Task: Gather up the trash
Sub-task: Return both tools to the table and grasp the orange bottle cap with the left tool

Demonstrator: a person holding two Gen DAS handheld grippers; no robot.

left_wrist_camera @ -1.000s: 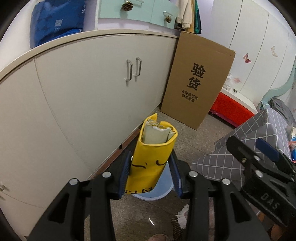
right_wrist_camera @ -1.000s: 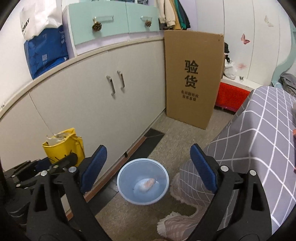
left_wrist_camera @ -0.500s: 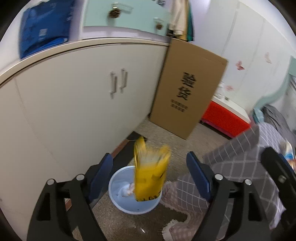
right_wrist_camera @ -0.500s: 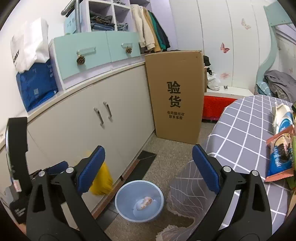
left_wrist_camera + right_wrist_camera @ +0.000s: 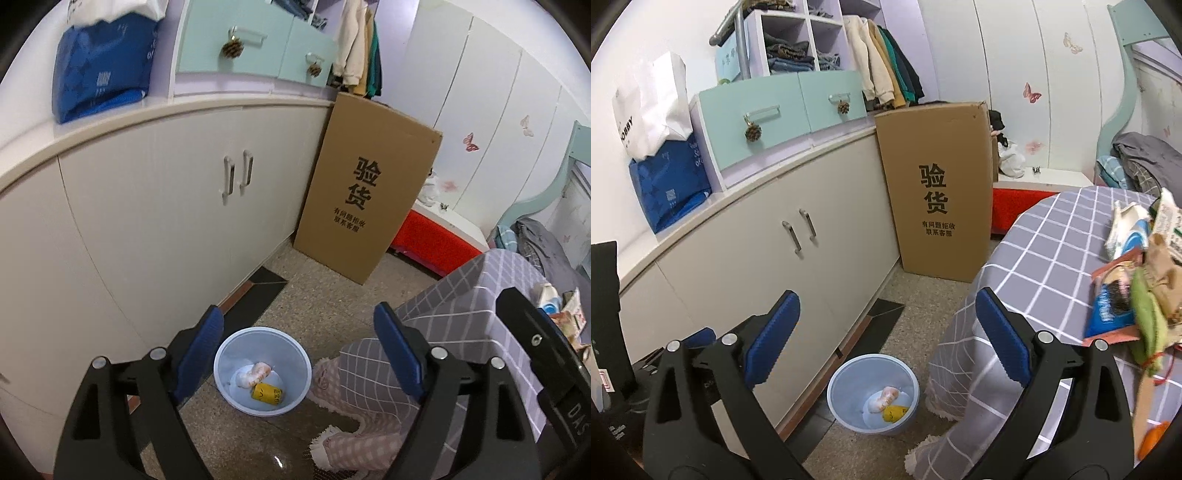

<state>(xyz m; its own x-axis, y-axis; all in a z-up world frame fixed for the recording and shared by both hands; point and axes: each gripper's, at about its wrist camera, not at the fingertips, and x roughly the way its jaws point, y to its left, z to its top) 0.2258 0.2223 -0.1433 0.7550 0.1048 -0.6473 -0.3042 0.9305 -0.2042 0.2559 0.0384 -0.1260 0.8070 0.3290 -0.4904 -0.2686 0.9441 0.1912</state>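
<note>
A light blue plastic bin [image 5: 295, 354] stands on the floor by the cabinets; it also shows in the right wrist view [image 5: 842, 384]. Inside lie a yellow wrapper [image 5: 266, 393], also seen in the right wrist view [image 5: 894, 412], and a crumpled white and pink piece [image 5: 255, 372]. My left gripper [image 5: 301, 352] is open and empty, high above the bin. My right gripper [image 5: 886, 341] is open and empty, above the bin too. A heap of snack wrappers [image 5: 1137, 280] lies on the grey checked tablecloth [image 5: 1052, 251] to the right.
White cabinets [image 5: 147, 221] run along the left. A tall cardboard box [image 5: 365, 199] leans against them. A red low box [image 5: 436, 240] sits behind. The tablecloth's fringe [image 5: 343, 439] hangs to the floor beside the bin.
My left gripper opened and let go of the yellow wrapper, which fell into the bin. Both grippers have risen higher above the bin.
</note>
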